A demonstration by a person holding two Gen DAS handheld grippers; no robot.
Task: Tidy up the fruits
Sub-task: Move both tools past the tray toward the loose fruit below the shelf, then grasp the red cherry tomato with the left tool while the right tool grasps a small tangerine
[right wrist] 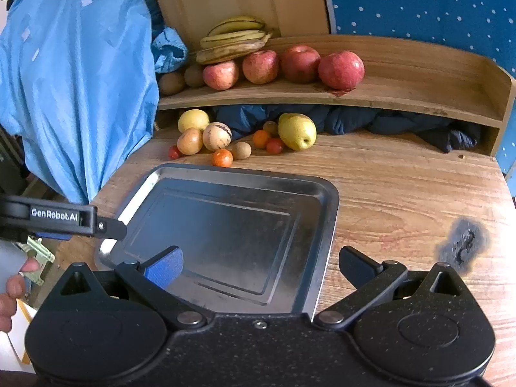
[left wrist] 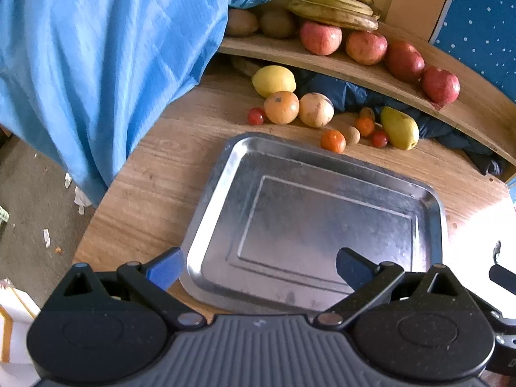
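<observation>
Tray [right wrist: 322, 200] bare at table [right wrist: 403, 187] centre, ready to receive. Loose fruit [right wrist: 216, 136] clustered just beyond tray; 4 apples [right wrist: 341, 69] and bananas [right wrist: 237, 40] shelved behind. Left gripper [left wrist: 258, 269] and right gripper [right wrist: 260, 266] both spread, grasping nothing, poised over tray's near edge.

The left gripper [left wrist: 259, 266] is held low and level with its jaws spread wide, one blue-padded finger [left wrist: 166, 271] out to the left and the dark finger well off to the right, nothing between them. The right gripper [right wrist: 261, 266] sits in the same pose, jaws equally wide apart and holding nothing. In the right wrist view the left gripper's body shows from the side at the left edge, pointing rightward, and below it the person's hand [right wrist: 13, 287] appears at the frame's edge, fingers curled.
</observation>
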